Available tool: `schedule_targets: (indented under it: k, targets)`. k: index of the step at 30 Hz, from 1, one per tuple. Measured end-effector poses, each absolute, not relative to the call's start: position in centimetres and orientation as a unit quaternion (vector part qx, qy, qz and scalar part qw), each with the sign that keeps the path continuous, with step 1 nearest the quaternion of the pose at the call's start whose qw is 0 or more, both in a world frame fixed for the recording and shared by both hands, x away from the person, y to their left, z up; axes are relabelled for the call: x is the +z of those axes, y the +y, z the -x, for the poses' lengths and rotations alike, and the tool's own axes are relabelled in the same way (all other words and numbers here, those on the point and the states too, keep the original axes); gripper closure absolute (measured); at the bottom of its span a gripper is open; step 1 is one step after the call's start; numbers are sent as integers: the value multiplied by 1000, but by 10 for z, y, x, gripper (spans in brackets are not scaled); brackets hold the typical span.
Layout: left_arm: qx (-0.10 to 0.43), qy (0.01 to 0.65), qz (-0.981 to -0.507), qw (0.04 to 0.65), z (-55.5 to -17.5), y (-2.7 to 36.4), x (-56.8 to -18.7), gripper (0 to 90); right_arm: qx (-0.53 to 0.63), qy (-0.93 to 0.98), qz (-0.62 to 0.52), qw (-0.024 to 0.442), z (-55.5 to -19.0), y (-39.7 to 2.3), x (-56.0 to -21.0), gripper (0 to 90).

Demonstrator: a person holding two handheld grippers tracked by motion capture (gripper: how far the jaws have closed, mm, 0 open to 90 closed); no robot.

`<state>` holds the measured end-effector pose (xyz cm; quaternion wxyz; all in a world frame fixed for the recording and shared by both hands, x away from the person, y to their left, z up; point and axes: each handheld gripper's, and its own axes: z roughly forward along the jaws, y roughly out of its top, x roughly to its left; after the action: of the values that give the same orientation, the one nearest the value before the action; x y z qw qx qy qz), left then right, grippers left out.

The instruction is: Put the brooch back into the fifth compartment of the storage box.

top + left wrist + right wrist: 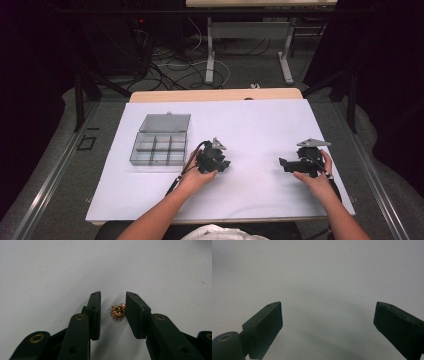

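A small gold toothed ornament (118, 311), like a tiny gear set with reddish stones, lies on the white sheet (50, 270). My left gripper (113, 298) points down at it, one jaw on each side. The right-hand pad (135, 315) touches the ornament's edge, while a gap separates it from the left-hand pad (96, 315). In the high view the left gripper (219, 163) sits near the sheet's middle. My right gripper (286, 165) rests low at the right of the sheet; its jaws (328, 315) stand wide open over bare white surface.
A clear plastic compartment box (161, 140) with its lid raised stands left of the left gripper. The white sheet (260, 120) covers the wooden table (215, 95). Cables and desk legs lie on the floor beyond the far edge.
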<state>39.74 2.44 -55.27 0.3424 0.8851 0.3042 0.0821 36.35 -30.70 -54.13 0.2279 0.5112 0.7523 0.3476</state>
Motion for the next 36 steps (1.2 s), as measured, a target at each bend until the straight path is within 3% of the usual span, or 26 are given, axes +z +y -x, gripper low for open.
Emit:
schedule_targets:
  k: [18,36]
  targets:
    - [87,298,-889,337,-394,22,-552,754,347,752,-513,227,-364,-307,-542,85]
    - [77,311,-884,341,-396,23,-551,769,346,753,-512,228,-364,-307,-542,89]
